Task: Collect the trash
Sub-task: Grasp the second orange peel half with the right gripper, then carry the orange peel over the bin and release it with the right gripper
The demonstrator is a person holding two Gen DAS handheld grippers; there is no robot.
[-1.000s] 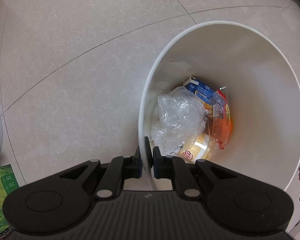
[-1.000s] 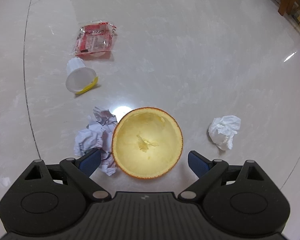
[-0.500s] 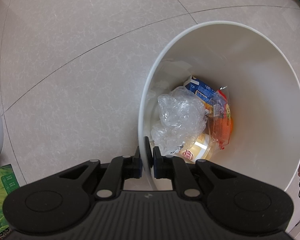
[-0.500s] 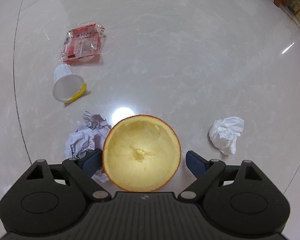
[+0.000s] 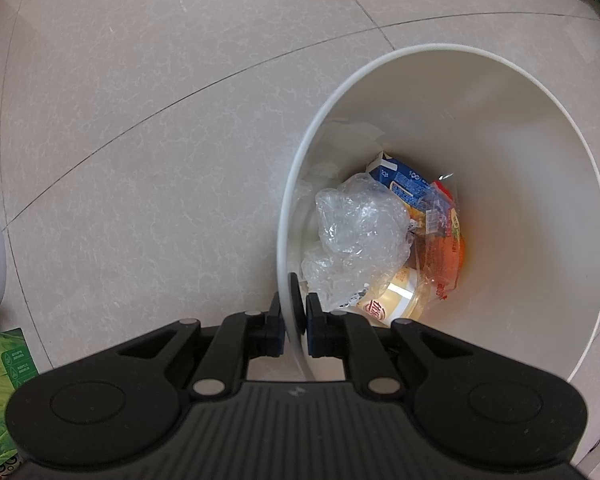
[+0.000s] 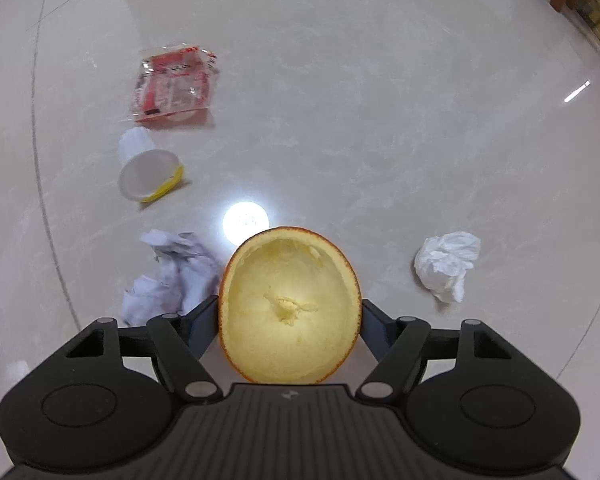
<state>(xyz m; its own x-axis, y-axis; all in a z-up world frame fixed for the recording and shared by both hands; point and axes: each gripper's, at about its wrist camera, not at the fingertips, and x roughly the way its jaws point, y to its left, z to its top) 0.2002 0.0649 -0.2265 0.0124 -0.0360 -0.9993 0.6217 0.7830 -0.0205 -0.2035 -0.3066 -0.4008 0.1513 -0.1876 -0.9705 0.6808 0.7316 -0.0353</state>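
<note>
Right gripper [image 6: 290, 312]: jaws had just been closing, pads now against both sides of the orange peel half [image 6: 289, 308], which looked squeezed narrower than a second before. I'd call that grasp made, lift not started. Peel sat on the floor [image 6: 380, 120] between the fingers, hollow side facing up toward the camera, rind down. Its long axis now ran along the fingers, away from the wrist; short axis spanned the jaws.

Left gripper [image 5: 294, 322]: jaws together, clamped on the rim of the white bin [image 5: 520, 200], one pad inside, one outside. No change there over the last second.

Outward from the peel: crumpled paper [image 6: 168, 276] touching its left side, white tissue [image 6: 446, 266] apart on the right, small plastic cup [image 6: 146, 170] on its side and red wrapper [image 6: 174, 84] further out. Bin already held a clear plastic bag [image 5: 360, 236], blue carton [image 5: 400, 176] and wrappers.
</note>
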